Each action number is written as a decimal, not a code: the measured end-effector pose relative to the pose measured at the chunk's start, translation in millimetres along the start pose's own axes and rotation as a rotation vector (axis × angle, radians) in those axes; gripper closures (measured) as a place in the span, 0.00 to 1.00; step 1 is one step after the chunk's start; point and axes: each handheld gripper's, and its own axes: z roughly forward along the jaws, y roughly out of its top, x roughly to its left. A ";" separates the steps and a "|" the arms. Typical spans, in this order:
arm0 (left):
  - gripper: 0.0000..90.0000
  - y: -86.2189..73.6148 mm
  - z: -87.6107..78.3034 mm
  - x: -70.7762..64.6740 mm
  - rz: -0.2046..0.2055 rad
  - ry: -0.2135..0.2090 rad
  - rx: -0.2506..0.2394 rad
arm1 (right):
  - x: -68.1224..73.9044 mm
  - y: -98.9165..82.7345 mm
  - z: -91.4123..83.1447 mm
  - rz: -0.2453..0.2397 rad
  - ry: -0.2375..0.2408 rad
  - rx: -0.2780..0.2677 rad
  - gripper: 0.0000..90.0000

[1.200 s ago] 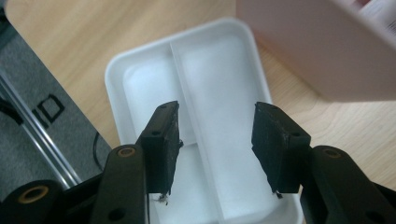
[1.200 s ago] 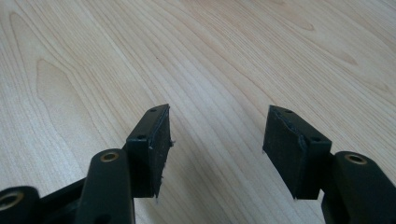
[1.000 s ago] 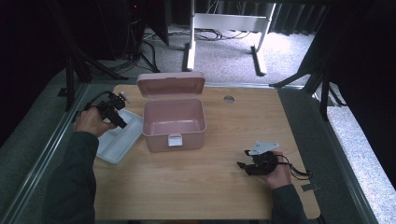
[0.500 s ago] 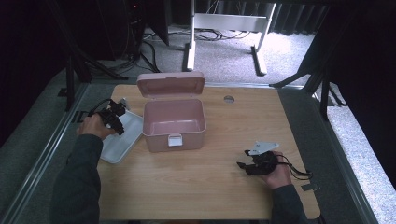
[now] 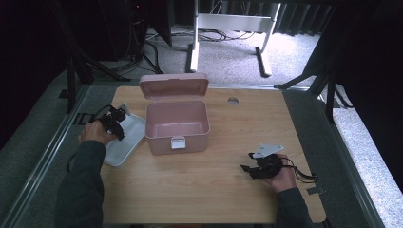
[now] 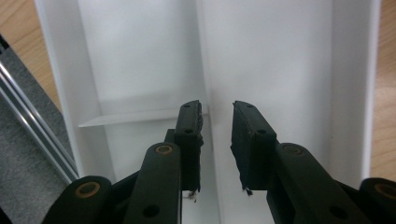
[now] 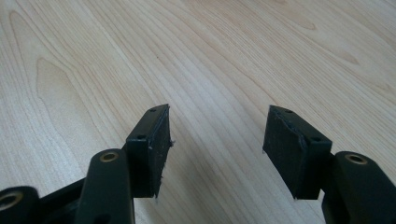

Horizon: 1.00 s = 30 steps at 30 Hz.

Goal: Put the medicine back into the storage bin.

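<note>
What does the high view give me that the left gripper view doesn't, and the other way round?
High view: the open pink box and the right tool, open, low over the table. Left gripper view: a thin divider inside the white tray, standing between the jaws of the left tool, which have just been closing; a gap remains, so no grip yet. Both: the white tray with the left tool in it.

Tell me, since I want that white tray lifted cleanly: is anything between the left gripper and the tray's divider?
Nothing visible. The left gripper sits down inside the white tray, its jaws straddling the divider wall and just closing, with a gap either side. The pink box stands beside the tray.
</note>
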 end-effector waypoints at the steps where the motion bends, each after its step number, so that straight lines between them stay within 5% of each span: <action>1: 0.82 0.5 -0.1 -0.2 0.002 -0.006 0.005 | 0.1 0.0 0.2 0.000 0.000 0.001 0.45; 24: 0.84 -3.9 0.1 0.0 -0.017 0.020 0.032 | 0.4 -0.6 1.0 -0.004 -0.001 0.007 0.45; 30: 0.85 -5.3 6.4 -1.4 -0.017 -0.002 0.040 | 0.2 -0.5 1.0 -0.002 0.000 0.006 0.45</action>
